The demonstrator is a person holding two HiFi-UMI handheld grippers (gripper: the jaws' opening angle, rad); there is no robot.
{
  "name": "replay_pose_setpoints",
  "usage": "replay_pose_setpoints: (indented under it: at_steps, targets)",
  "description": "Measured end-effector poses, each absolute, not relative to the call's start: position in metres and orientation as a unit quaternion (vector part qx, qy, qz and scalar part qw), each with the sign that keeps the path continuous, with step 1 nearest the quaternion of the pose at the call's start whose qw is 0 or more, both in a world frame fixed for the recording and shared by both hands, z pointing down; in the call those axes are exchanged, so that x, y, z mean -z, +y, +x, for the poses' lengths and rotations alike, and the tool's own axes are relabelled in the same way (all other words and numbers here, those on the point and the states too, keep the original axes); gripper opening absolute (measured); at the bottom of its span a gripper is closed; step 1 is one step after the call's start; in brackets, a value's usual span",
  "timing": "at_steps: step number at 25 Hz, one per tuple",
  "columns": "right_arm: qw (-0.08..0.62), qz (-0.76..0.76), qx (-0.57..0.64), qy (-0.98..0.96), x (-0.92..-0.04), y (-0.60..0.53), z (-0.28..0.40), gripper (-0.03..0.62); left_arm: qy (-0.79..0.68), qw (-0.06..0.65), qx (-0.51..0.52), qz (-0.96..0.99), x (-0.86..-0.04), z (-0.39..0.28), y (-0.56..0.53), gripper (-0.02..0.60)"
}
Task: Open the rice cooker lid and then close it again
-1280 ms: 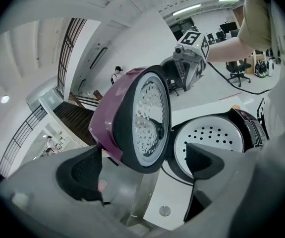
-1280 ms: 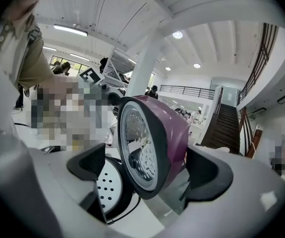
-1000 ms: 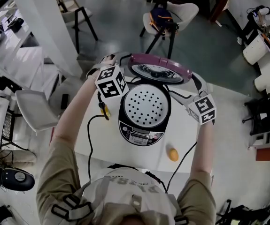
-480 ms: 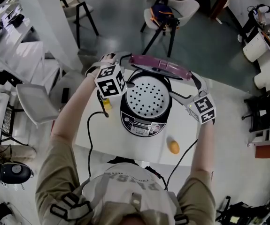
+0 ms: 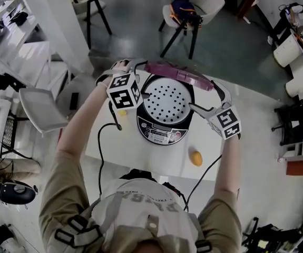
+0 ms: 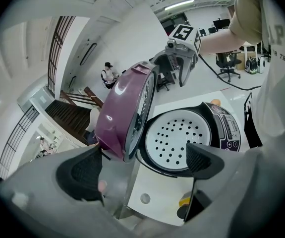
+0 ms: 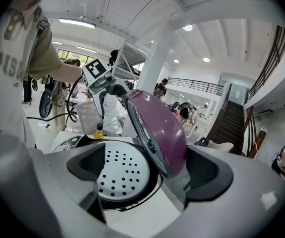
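The rice cooker (image 5: 160, 136) sits on the bench (image 5: 140, 157), panel toward the person, with a white perforated tray (image 5: 167, 101) filling its pot. Its purple lid (image 5: 178, 74) stands nearly upright at the far hinge. The left gripper (image 6: 144, 165) and right gripper (image 7: 149, 170) gape wide, empty, either side of it.

An orange round object (image 5: 195, 158) lies on the white table (image 5: 135, 153); a black-capped yellow bottle (image 7: 98, 131) stands on it too.

Rice cooker (image 5: 162, 136) sits mid-tabletop (image 5: 130, 154), black body, control panel facing near. Purple lid (image 5: 178, 74) is open, standing nearly upright at the far hinge. White perforated tray (image 5: 167, 100) sits exposed inside.
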State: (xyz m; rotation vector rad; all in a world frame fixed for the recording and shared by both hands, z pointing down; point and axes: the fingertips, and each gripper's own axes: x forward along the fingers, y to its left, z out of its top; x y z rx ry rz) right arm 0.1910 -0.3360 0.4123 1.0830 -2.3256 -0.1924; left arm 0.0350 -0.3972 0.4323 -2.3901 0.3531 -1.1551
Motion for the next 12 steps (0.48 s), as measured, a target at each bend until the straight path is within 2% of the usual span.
replay_pose_setpoints:
  at_steps: [12]
  targets:
    - [0.302, 0.384, 0.06, -0.871, -0.428, -0.311, 0.182, 0.485, 0.106, 0.229, 0.443, -0.86, -0.451, 0.023, -0.369, 0.546]
